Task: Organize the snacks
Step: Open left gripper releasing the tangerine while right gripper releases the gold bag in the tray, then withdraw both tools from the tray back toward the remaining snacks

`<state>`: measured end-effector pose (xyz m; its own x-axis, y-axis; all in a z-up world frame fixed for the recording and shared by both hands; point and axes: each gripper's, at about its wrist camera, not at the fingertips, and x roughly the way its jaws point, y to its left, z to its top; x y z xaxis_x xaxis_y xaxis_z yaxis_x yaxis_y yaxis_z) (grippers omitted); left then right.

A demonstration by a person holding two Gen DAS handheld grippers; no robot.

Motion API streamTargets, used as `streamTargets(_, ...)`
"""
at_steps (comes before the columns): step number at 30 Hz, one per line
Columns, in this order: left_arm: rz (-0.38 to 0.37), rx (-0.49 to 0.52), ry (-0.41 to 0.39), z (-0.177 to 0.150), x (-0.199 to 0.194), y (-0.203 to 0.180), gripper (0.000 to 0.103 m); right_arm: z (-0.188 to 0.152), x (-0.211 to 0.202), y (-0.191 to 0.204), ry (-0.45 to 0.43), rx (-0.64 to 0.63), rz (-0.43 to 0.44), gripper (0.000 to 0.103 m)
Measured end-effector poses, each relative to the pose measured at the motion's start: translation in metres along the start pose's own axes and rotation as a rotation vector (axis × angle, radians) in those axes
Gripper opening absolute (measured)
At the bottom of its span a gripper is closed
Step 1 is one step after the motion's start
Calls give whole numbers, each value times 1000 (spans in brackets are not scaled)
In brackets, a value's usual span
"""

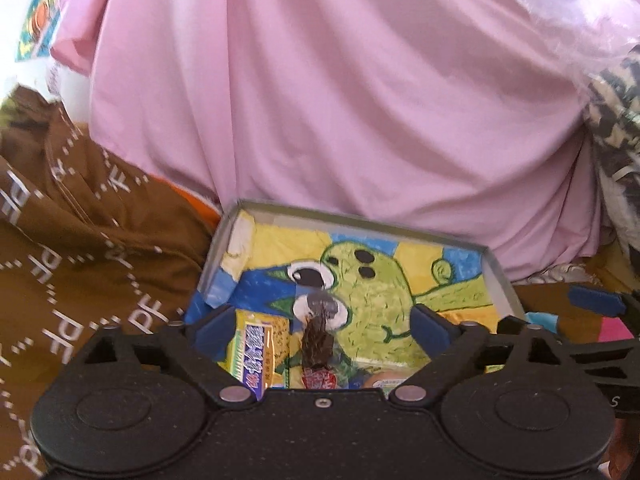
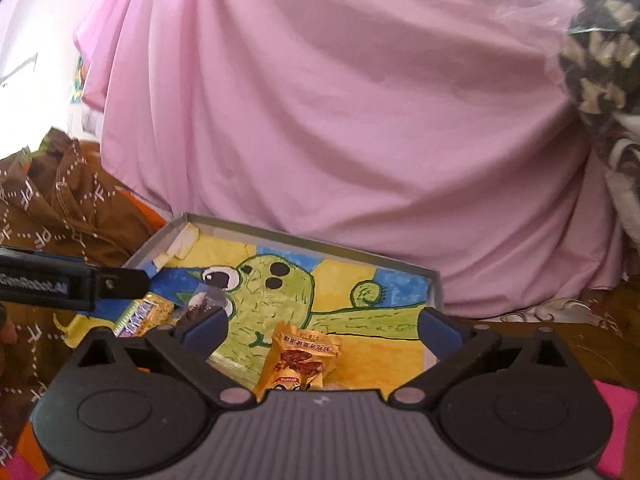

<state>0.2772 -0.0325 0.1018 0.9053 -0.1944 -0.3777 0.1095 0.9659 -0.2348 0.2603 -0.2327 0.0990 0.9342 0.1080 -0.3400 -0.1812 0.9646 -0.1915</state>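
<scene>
A shallow grey box (image 1: pixel 500 276) (image 2: pixel 434 288), lined with a green cartoon drawing, lies in front of both grippers. A yellow and purple snack bar (image 1: pixel 260 354) (image 2: pixel 140 314) and a dark brown wrapped candy (image 1: pixel 318 342) (image 2: pixel 200 308) lie in its near left part. A little to their right in the box lies an orange snack packet (image 2: pixel 300 360). My left gripper (image 1: pixel 322 332) hangs open over the bar and the candy, touching neither. My right gripper (image 2: pixel 322 330) is open above the orange packet, with nothing between its fingers. One blue fingertip (image 1: pixel 596 300) of the right gripper shows at the edge of the left wrist view.
A pink sheet (image 1: pixel 340 100) (image 2: pixel 340 120) rises like a wall right behind the box. Brown lettered fabric (image 1: pixel 80 240) (image 2: pixel 60 200) is bunched on the left, and camouflage fabric (image 1: pixel 616 128) (image 2: pixel 600 60) on the right. A pink item (image 2: pixel 616 420) lies near right.
</scene>
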Motion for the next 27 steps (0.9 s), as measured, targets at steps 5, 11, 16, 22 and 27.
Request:
streamTargets(5,-9,24,-19,-3,-34,0,101,-9,-30,-3,-26,13,6,103)
streamTargets(11,-11,44,-17,-19,-73,-1,102,-24,-66,-6,-46,63,-15,103)
streamTargets(16,-7,66,-10,-33,-94,0,102,-37,-92,-7,-46,107,-39,103)
streamTargets(22,7,58,26,-51,-112,6,102,-53,-123,-2,-50,112,-51,103)
streamTargets(27,7,58,59,-69,-126,12,102,-66,-143,9,-42,80,-46,103)
